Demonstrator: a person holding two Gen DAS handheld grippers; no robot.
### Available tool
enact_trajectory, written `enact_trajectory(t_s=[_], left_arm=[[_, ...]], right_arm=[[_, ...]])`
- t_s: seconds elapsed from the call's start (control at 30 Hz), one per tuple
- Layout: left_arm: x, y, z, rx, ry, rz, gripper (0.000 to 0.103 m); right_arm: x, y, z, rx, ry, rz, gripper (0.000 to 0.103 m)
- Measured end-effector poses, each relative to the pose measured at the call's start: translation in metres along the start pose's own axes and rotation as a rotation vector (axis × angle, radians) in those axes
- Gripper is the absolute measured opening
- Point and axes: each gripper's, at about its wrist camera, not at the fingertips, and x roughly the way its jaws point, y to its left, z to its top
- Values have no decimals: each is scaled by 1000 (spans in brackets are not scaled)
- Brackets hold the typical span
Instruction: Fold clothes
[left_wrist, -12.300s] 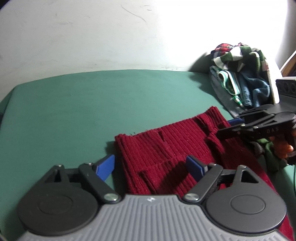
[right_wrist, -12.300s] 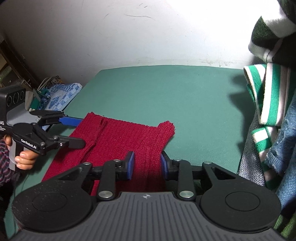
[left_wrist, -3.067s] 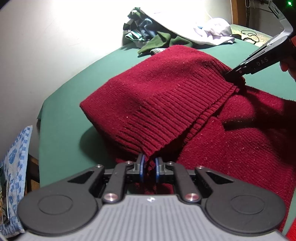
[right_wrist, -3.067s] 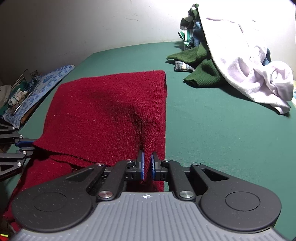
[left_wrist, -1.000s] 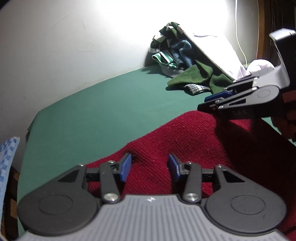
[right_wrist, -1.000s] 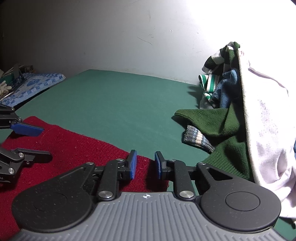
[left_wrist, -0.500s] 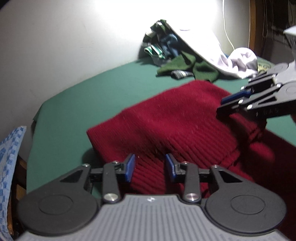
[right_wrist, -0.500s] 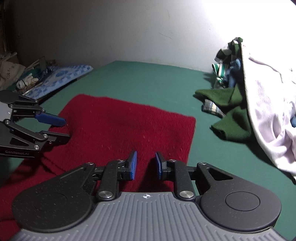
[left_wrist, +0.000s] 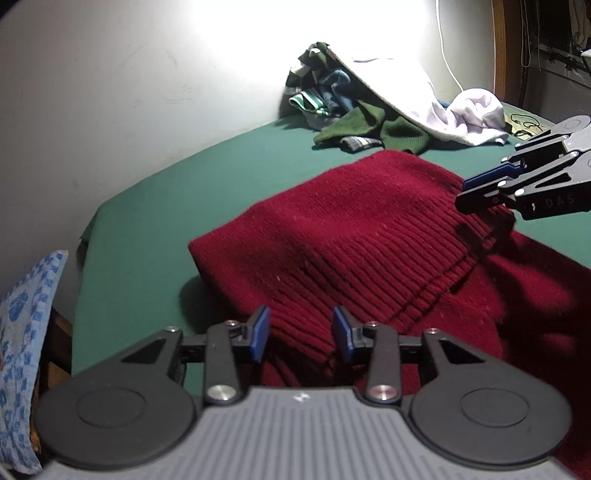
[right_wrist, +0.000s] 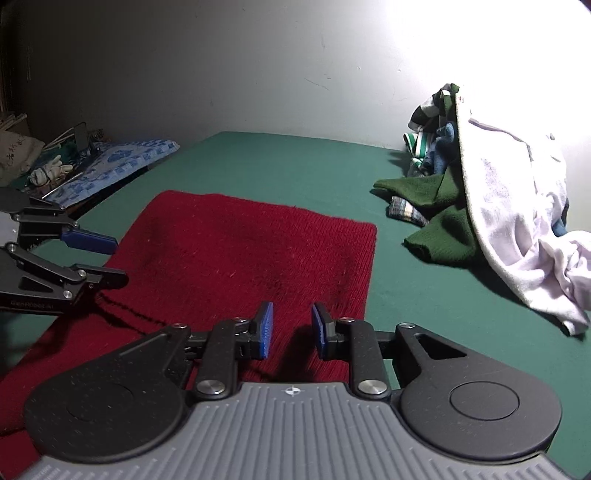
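A dark red knitted sweater (left_wrist: 351, 236) is laid on the green table cover (left_wrist: 207, 184), with one layer folded over the lower layer so that the ribbed hem (left_wrist: 373, 291) lies across the garment. In the right wrist view the folded sweater (right_wrist: 243, 254) is seen as a flat rectangle with a straight right edge.

The left gripper (left_wrist: 301, 332) is positioned just above the ribbed hem; its blue-padded jaws are apart and nothing is held between them. The right gripper (right_wrist: 291, 328) is positioned over the near edge of the sweater, jaws likewise apart and empty.

An unsorted pile of clothes (right_wrist: 480, 192) is located at the far side of the table against the white wall (right_wrist: 258, 66). A blue patterned cloth (right_wrist: 118, 162) is located beyond the left edge of the table.
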Motion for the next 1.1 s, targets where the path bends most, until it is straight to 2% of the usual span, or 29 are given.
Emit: enact_trajectory(t_s=[0.17,0.43,0.53,0.63,0.73,0.8,0.83,0.9,0.97,1.1], left_arm=[[1,-2,-8,-14,2,10,42],[2,2,-14,-36,-7,25,49],[1,2,-14,-41,0,52,56],[-6,3,-16,-74,12,80,58],[-22,-2,-22,-108,21,111,58],[-35,-8,-28,-130,28,121,58],[-41,-11,-32,-133,35,123,58],[-54,-18,-40,-136,52,127,59],[-64,-26,-49,-144,81,122,66],[-79,-41,-66,-166,131,132,66]], right_arm=[[7,5,-19,10,67,-34,25],[8,17,-28,-26,20,-88,29],[4,17,-28,-29,21,-93,29],[-1,18,-27,-31,21,-97,30],[-30,16,-29,8,-27,-58,37],[-48,16,-35,-25,-34,-69,45],[-57,15,-39,-46,-30,-66,46],[-74,11,-49,-75,-7,-43,46],[-86,5,-59,-81,25,-28,46],[-102,-9,-77,-36,95,12,46]])
